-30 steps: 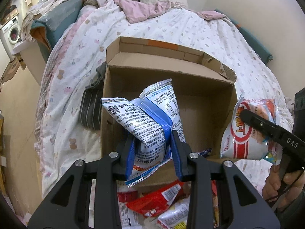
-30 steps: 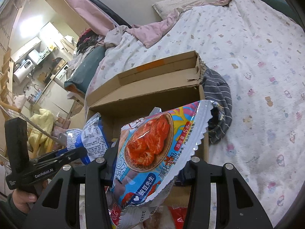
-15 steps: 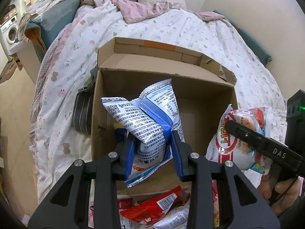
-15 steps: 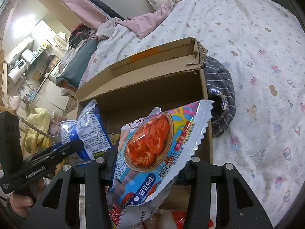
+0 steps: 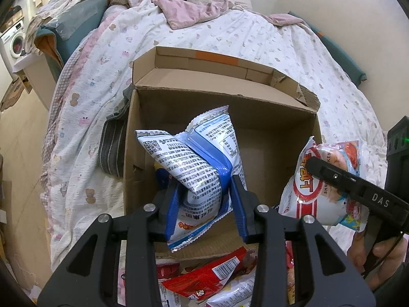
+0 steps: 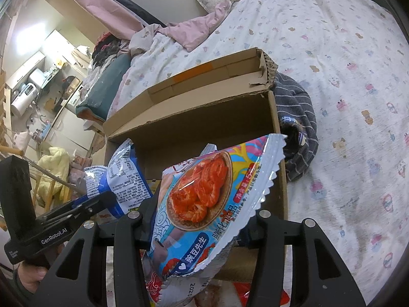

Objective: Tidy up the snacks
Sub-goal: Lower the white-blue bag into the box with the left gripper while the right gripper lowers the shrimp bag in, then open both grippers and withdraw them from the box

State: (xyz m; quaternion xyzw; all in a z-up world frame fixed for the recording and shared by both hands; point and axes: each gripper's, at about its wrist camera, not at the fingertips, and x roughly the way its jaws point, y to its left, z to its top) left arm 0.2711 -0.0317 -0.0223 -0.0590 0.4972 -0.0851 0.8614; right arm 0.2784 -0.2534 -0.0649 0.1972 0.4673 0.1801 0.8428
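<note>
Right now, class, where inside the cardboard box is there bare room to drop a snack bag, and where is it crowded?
The cardboard box shows bare brown floor along its far wall and toward its right side. A small item sits low in the left corner. Crowded: the snack pile in front of the box's near edge. The bedspread beyond the box lies bare.

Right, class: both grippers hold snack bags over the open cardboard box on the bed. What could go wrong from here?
1. The right gripper has just been opening with the shrimp snack bag between its fingers, near the cardboard box's right wall; the bag might drop outside.
2. The left gripper pinches the blue-and-white bag low, so it may land crumpled.
</note>
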